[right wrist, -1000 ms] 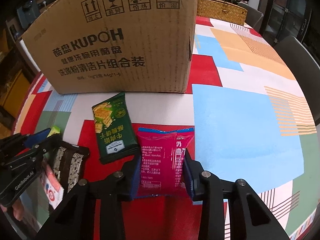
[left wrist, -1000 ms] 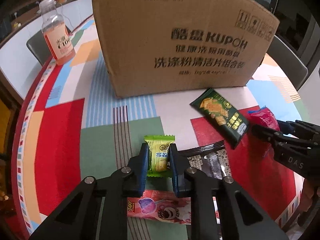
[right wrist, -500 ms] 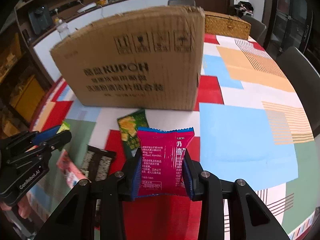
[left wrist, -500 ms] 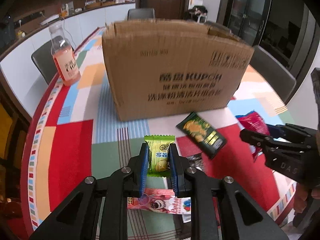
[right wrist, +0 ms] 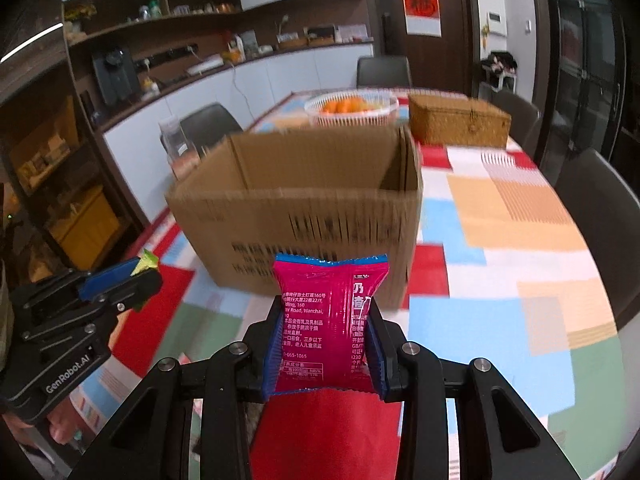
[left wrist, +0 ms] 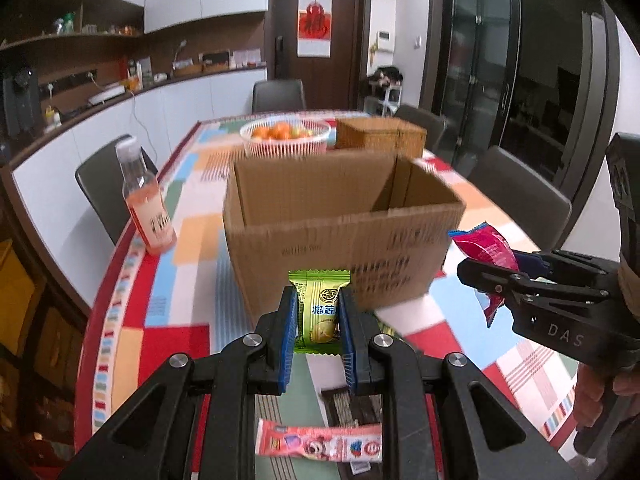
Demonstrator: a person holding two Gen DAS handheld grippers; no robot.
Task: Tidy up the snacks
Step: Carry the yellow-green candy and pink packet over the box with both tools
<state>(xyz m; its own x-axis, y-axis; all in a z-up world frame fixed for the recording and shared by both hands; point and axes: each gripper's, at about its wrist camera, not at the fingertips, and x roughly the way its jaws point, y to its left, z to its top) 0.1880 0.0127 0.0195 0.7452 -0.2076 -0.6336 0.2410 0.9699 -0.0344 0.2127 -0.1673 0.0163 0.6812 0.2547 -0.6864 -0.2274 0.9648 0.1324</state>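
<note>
Underneath: a patchwork tablecloth (left wrist: 192, 240) in red, blue, orange and green blocks covers a long table. Dark chairs along both sides; white counter and wood shelving on the left wall, a dark door with a red hanging at the far end.

On the table: open cardboard box (left wrist: 340, 224), flaps up, inside hidden from here. Behind it a white basket of oranges (left wrist: 286, 136) and a woven lidded box (left wrist: 380, 132). A bottle with orange drink (left wrist: 146, 208) stands near the left edge.

Your left gripper (left wrist: 318, 316) is clamped on a green snack packet (left wrist: 320, 308), raised in front of the box's near wall, angled down. Below it on the cloth lie a pink wrapper (left wrist: 320, 444) and a dark packet (left wrist: 348, 404).

Your right gripper (right wrist: 326, 344) pinches a magenta snack packet (right wrist: 328, 320) by its sides, also held up before the box, clear of the table. Both tools sit side by side, apart. Fingers (left wrist: 592, 400) of your right hand show at the handle.
</note>
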